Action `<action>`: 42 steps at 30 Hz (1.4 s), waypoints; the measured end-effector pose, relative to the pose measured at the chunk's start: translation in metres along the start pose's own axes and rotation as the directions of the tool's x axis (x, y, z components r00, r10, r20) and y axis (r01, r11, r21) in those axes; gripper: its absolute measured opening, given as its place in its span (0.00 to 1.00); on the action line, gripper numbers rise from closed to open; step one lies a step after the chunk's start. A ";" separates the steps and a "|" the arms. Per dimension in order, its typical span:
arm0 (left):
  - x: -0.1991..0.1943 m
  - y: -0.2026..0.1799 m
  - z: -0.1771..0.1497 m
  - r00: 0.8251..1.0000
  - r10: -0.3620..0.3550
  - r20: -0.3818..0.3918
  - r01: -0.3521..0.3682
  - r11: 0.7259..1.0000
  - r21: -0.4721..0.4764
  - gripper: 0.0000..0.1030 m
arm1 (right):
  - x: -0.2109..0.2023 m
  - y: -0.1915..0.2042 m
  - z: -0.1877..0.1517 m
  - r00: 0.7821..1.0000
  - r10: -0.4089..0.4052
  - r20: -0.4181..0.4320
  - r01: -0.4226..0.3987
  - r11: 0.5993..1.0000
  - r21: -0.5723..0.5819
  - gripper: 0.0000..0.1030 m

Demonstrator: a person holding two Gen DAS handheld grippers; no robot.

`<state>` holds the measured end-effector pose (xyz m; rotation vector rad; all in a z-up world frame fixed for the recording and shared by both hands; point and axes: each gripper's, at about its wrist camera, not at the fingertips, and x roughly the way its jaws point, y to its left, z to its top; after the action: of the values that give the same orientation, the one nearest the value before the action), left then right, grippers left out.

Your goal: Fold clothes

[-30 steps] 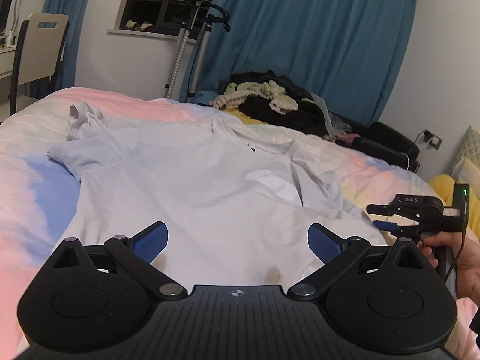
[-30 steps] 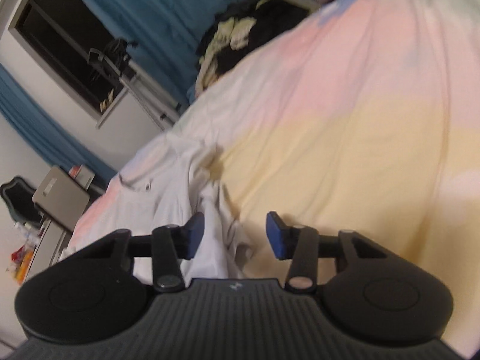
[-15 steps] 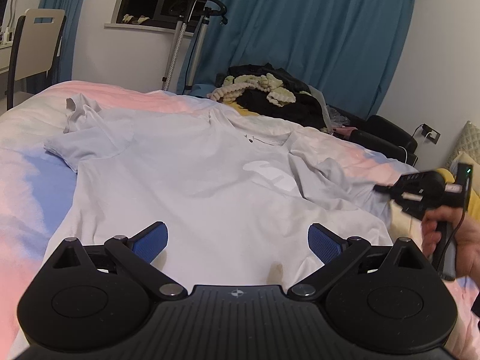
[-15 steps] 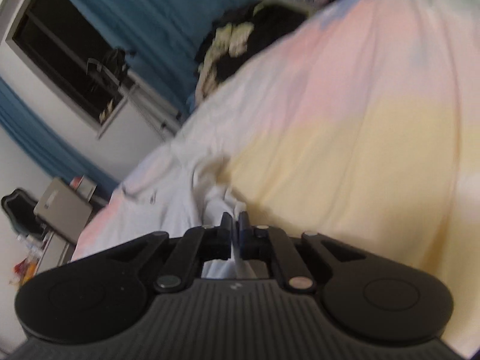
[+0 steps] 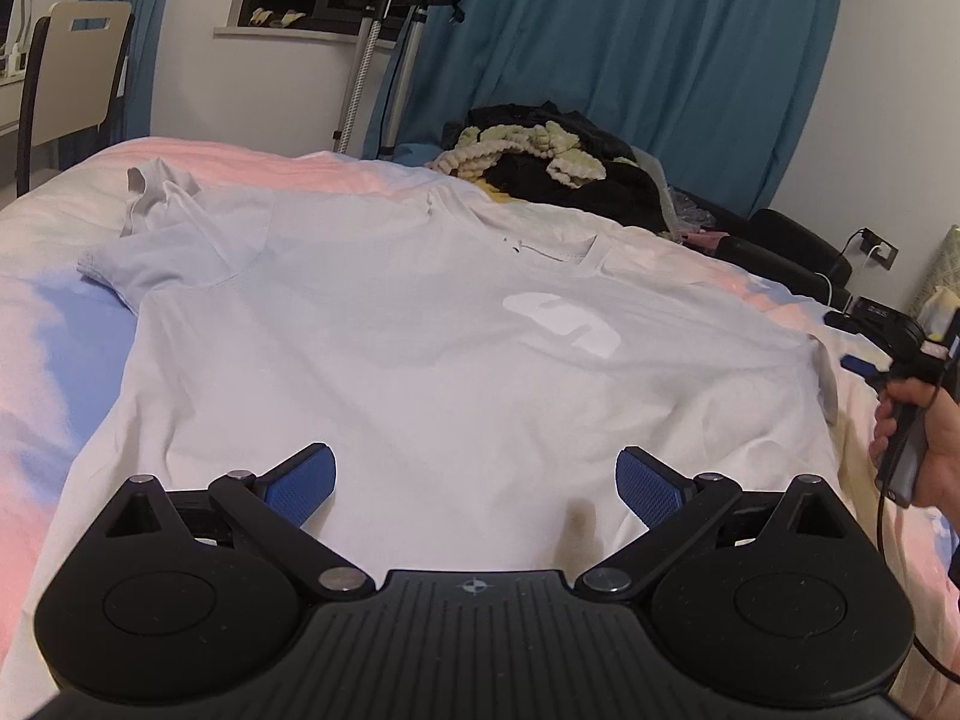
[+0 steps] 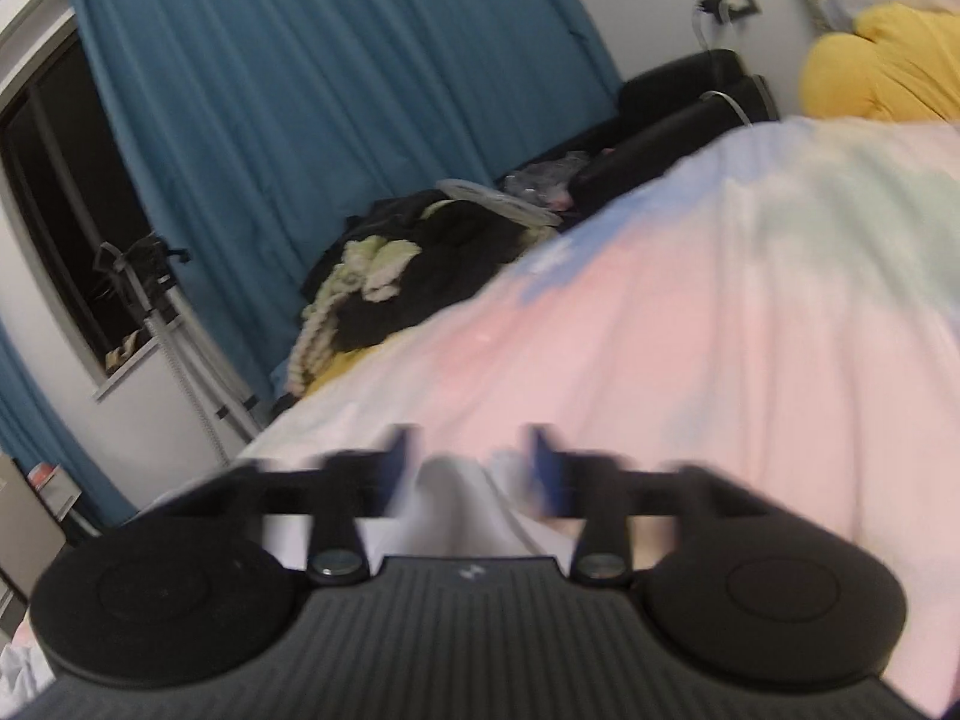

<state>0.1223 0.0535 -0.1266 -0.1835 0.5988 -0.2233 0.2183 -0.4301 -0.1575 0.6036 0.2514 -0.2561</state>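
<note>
Two grippers are at work on one shirt (image 5: 420, 360), which lies spread flat on the bed (image 5: 54, 324), collar far. The right gripper (image 6: 474, 468) has just been opening, jaws apart with the right sleeve's cloth between them, unpinched. Best let it drop flat before folding. The left gripper (image 5: 474, 480) hovers wide open over the near hem, tilted down.

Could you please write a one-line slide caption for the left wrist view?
Open left gripper hovers over a white T-shirt spread flat on a pastel bed.
</note>
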 end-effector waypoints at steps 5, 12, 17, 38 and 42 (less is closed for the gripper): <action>-0.001 0.001 -0.002 1.000 0.006 -0.002 -0.006 1.000 -0.012 0.98 | -0.026 -0.023 -0.006 0.999 -0.026 -0.028 0.031 0.983 0.184 0.60; -0.012 -0.002 -0.005 1.000 -0.005 0.012 0.005 1.000 -0.001 0.98 | -0.034 -0.051 -0.026 0.982 0.074 -0.171 0.021 0.868 0.496 0.56; -0.010 -0.002 -0.005 1.000 -0.005 0.008 0.005 1.000 -0.007 0.98 | -0.026 -0.062 -0.041 0.969 0.120 -0.217 0.039 0.789 0.613 0.56; 0.003 -0.005 -0.013 0.999 0.034 -0.020 -0.033 0.999 0.027 0.98 | -0.033 -0.044 -0.008 0.992 -0.074 -0.100 0.099 0.953 0.285 0.03; 0.002 -0.005 -0.013 0.999 0.036 -0.018 -0.036 0.999 0.033 0.98 | -0.019 -0.069 -0.031 0.974 -0.111 -0.198 0.165 0.945 0.282 0.03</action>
<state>0.1155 0.0466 -0.1370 -0.1388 0.6159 -0.1999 0.1746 -0.4641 -0.2124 0.9116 0.4354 -0.3798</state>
